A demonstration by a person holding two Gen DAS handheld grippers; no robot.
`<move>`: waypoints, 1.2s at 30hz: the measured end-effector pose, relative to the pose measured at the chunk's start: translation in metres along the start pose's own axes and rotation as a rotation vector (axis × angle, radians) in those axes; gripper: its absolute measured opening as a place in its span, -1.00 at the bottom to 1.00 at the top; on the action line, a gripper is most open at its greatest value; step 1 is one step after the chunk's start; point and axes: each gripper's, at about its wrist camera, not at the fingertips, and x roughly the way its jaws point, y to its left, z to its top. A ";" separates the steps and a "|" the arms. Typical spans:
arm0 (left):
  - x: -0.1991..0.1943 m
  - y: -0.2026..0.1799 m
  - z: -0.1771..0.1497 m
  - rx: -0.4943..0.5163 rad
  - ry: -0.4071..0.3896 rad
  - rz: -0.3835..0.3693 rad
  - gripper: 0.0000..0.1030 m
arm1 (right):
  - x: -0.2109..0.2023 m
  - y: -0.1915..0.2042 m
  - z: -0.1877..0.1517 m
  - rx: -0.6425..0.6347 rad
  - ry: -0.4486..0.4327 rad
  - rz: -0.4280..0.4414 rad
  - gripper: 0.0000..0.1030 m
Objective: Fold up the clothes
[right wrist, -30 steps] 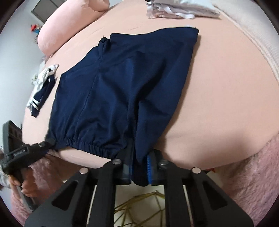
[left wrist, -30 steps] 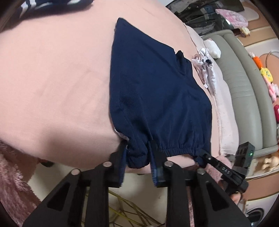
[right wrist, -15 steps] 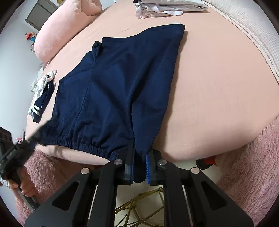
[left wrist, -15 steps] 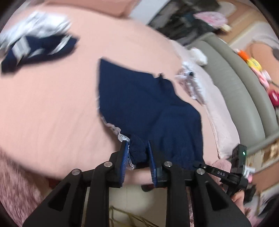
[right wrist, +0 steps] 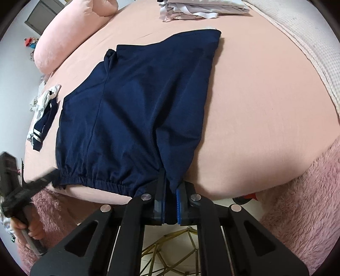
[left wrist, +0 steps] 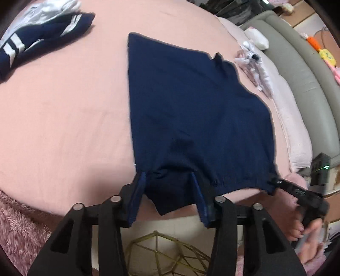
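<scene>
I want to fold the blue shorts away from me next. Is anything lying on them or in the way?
Nothing visible lies on the blue shorts. The striped clothes and the folded pile sit apart on the pink bed.

Both wrist cams sit close at the near edge of the bed (left wrist: 63,106), angled steeply down and forward. Both share the navy shorts (left wrist: 191,110) (right wrist: 136,110), seen from opposite waistband corners.
</scene>
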 end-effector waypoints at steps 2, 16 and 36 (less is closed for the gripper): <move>-0.007 0.001 0.003 -0.013 -0.037 -0.015 -0.13 | -0.002 0.005 0.006 -0.009 0.000 0.023 -0.89; -0.028 0.017 0.012 -0.073 -0.145 -0.093 -0.13 | 0.011 0.191 0.075 -0.449 0.001 0.252 -0.89; 0.003 -0.008 0.032 0.005 -0.013 -0.252 -0.13 | 0.030 0.133 0.021 -0.485 -0.003 0.060 -0.39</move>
